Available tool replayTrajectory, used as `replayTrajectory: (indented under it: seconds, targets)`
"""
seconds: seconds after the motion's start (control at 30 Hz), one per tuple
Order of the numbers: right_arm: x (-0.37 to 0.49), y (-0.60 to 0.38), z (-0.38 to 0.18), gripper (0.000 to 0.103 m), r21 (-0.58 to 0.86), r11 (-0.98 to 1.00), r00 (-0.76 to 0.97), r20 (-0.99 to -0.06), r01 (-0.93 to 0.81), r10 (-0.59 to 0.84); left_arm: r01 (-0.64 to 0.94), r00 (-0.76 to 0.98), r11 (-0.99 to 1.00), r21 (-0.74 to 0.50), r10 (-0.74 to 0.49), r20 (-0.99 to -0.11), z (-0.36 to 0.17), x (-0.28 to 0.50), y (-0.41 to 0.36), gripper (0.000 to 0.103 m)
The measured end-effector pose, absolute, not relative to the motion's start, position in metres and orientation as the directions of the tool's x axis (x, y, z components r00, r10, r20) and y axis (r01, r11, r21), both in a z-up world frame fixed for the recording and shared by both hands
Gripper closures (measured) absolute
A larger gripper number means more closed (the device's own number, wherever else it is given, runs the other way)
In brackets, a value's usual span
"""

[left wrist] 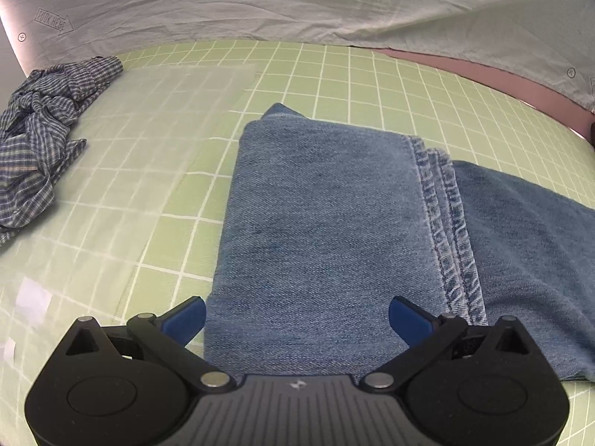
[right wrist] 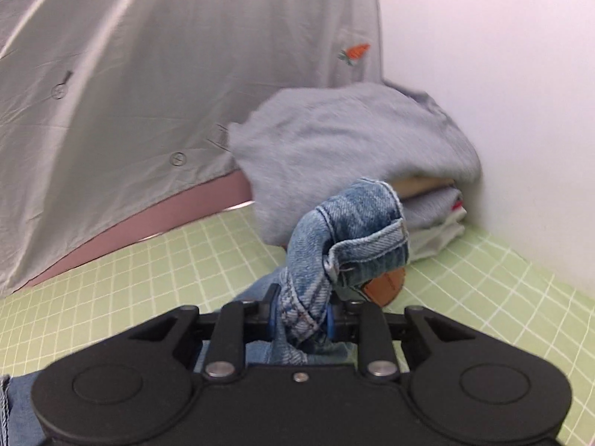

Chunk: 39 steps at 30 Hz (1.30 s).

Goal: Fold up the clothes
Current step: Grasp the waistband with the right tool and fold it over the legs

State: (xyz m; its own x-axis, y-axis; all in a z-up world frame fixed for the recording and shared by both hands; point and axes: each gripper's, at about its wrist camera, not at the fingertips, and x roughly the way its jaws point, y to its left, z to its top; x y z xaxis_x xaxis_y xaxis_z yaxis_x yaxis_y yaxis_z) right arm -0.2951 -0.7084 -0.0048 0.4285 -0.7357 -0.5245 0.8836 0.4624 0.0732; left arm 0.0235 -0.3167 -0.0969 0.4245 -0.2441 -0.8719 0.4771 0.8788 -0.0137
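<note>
On the jeans (right wrist: 346, 245), an unreadable tan patch (right wrist: 385, 285).

Bare green mat (left wrist: 156, 171) open between crumpled checked shirt (left wrist: 41, 126) at far left and folded jeans (left wrist: 319, 223) filling the middle. Ahead on the right, blocked by stacked grey clothes (right wrist: 349, 148) against white wall (right wrist: 502, 93); grey sheet (right wrist: 130, 93) hanging behind.

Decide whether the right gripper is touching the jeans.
Touching. The right wrist view shows the right gripper with its fingers closed on a bunched waistband of the jeans, lifting it above the mat.
</note>
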Motion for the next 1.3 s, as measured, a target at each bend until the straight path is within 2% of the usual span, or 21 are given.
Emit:
replayTrajectory:
  seconds: [0.17, 0.3, 0.4, 0.47, 0.5, 0.57, 0.67, 0.77, 0.83, 0.9, 1.13, 1.3]
  targets:
    - [-0.241, -0.644, 0.013, 0.079, -0.016, 0.634, 0.554, -0.469, 0.773, -0.688, 0.457, 0.446, 0.889, -0.001, -0.23, -0.865, -0.094, 0.025, -0.3, 0.0]
    - [-0.198, -0.584, 0.005, 0.08, -0.063, 0.78, 0.66, -0.492, 0.622, -0.567, 0.439, 0.44, 0.898, -0.001, -0.216, -0.872, -0.098, 0.026, -0.286, 0.0]
    - [-0.163, -0.548, -0.032, 0.08, -0.075, 0.864, 0.663, -0.61, 0.497, -0.434, 0.441, 0.419, 0.898, -0.006, -0.212, -0.883, -0.104, 0.026, -0.282, 0.0]
    - [-0.145, -0.528, -0.072, 0.078, -0.13, 0.897, 0.587, -0.716, 0.422, -0.379, 0.446, 0.41, 0.895, -0.007, -0.212, -0.887, -0.107, 0.024, -0.282, 0.0]
    - [-0.14, -0.519, -0.084, 0.071, -0.161, 0.904, 0.555, -0.742, 0.396, -0.375, 0.452, 0.409, 0.892, -0.008, -0.215, -0.887, -0.108, 0.023, -0.282, 0.0]
    - [-0.143, -0.512, -0.083, 0.063, -0.185, 0.91, 0.558, -0.738, 0.372, -0.378, 0.46, 0.409, 0.888, -0.01, -0.222, -0.885, -0.108, 0.021, -0.281, 0.0]
    - [-0.148, -0.516, -0.064, 0.041, -0.139, 0.903, 0.598, -0.707, 0.406, -0.378, 0.451, 0.402, 0.892, -0.025, -0.228, -0.887, -0.11, 0.022, -0.281, 0.0]
    - [-0.154, -0.519, -0.043, 0.034, -0.101, 0.89, 0.64, -0.659, 0.444, -0.394, 0.444, 0.396, 0.896, -0.031, -0.227, -0.89, -0.112, 0.023, -0.282, 0.0]
    - [-0.153, -0.521, -0.033, 0.02, -0.093, 0.875, 0.653, -0.629, 0.475, -0.422, 0.439, 0.388, 0.898, -0.032, -0.221, -0.895, -0.115, 0.024, -0.283, 0.0]
    - [-0.145, -0.526, -0.032, 0.019, -0.1, 0.86, 0.644, -0.621, 0.5, -0.447, 0.432, 0.379, 0.901, -0.037, -0.219, -0.899, -0.118, 0.024, -0.282, 0.0]
    - [-0.101, -0.544, -0.057, 0.019, -0.076, 0.813, 0.56, -0.689, 0.577, -0.461, 0.412, 0.366, 0.909, -0.063, -0.228, -0.902, -0.123, 0.025, -0.28, 0.0]
    - [-0.072, -0.538, -0.077, 0.007, -0.158, 0.819, 0.509, -0.714, 0.552, -0.481, 0.409, 0.363, 0.91, -0.068, -0.231, -0.903, -0.124, 0.026, -0.28, 0.0]
